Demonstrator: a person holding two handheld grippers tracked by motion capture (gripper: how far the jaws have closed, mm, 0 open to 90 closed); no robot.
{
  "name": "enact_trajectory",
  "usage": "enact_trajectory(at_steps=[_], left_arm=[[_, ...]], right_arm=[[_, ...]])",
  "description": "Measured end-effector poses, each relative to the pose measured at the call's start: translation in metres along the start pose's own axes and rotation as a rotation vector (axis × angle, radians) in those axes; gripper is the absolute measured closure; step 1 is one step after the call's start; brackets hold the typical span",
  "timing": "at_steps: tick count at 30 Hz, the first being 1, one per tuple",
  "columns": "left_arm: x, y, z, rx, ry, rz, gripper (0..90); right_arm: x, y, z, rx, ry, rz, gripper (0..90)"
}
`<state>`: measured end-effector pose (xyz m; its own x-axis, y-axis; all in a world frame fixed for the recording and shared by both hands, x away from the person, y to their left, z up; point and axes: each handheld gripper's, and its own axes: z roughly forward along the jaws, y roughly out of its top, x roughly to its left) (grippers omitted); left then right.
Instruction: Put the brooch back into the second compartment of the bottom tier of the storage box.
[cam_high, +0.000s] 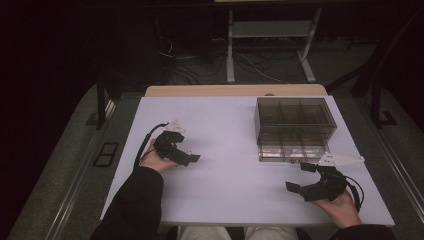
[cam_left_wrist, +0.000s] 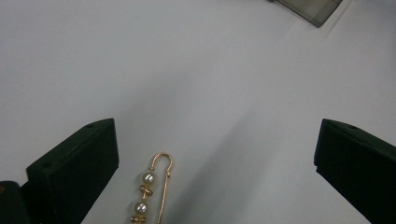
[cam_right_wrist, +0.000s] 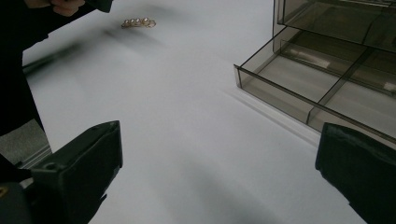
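Left gripper (cam_left_wrist: 212, 175) held low over white table (cam_high: 225, 195), jaws spread wide, nothing between them. Gold pearl pin (cam_left_wrist: 153, 191) lay flat on table just inside left jaw, well off centre of gap, hooked end pointing away from camera; same pin seen far off in right gripper view, close beside left hand. Right gripper (cam_right_wrist: 219, 175) likewise spread and empty, hovering near front of smoky plastic organiser box (cam_high: 294, 127), bottom drawer (cam_right_wrist: 322, 86) pulled out with divided compartments bare. Probable aim, judged from layout: pin lifted and placed in drawer. Likely faults: thin, flat pin pushed sideways or skidding on smooth tabletop if jaws closed off centre; thick jaw tips scraping table without getting under wire; clasp springing open or rolling on pearls under squeeze; slip during carry if caught by wire alone.
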<state>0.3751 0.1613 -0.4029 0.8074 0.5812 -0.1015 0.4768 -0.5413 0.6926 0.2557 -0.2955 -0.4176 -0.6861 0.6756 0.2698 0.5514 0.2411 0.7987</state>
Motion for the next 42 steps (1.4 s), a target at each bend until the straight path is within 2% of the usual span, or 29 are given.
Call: enact_trajectory(at_steps=[9,26,38,42], left_arm=[[0.009,-0.005,0.003,0.018,0.009,-0.032,0.0],[0.023,-0.014,0.008,0.058,0.024,-0.062,0.0],[0.034,-0.022,0.014,0.12,0.021,-0.083,0.0],[0.035,-0.025,0.015,0.13,0.022,-0.081,3.4]], right_arm=[[0.0,0.0,0.0,0.001,0.001,0.0,0.4],[0.0,0.0,0.0,0.0,0.0,-0.003,0.4],[-0.001,-0.001,-0.002,0.003,-0.002,0.004,0.4],[-0.001,-0.001,-0.002,0.0,-0.003,0.003,0.4]])
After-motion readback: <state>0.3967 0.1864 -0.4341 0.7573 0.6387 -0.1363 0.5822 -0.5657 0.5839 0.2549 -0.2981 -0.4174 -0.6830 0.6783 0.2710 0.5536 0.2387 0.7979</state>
